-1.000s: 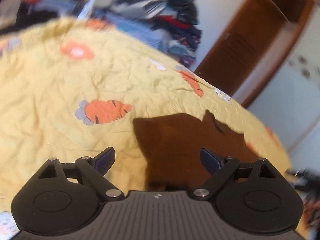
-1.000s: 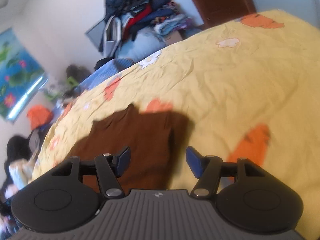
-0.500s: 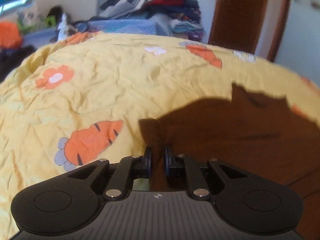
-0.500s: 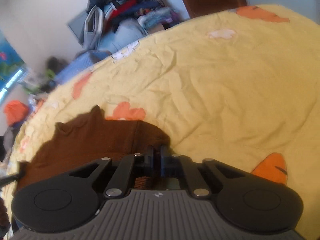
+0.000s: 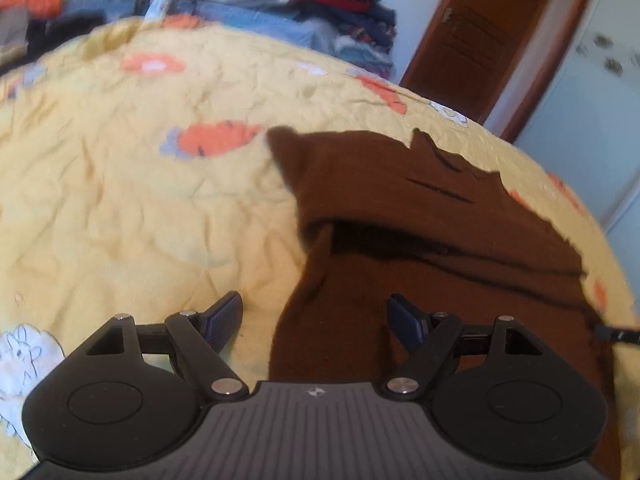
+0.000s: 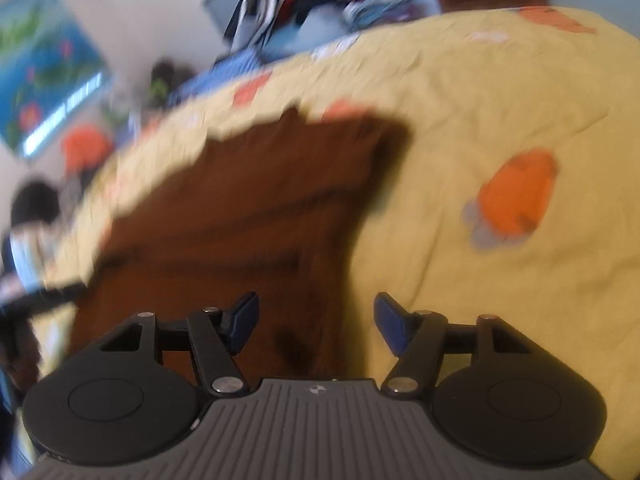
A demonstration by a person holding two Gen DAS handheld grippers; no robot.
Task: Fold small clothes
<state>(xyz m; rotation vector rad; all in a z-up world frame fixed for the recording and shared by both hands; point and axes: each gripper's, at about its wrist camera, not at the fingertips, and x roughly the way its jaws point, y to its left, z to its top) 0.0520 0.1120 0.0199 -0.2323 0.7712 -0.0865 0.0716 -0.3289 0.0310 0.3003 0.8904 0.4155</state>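
Left wrist: gripper [image 5: 314, 322] agape above garment [image 5: 420, 248]

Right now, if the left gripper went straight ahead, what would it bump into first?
Probably the folded brown knit garment lying on the yellow carrot-print bedsheet. The open left gripper points at its near layer, though depth is unclear.

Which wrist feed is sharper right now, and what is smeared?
Left wrist view: mostly sharp on the brown knit garment, soft toward the yellow carrot-print bedsheet and background. Right wrist view: heavy motion blur smears the garment's edges and the room; both bulge with fisheye distortion.
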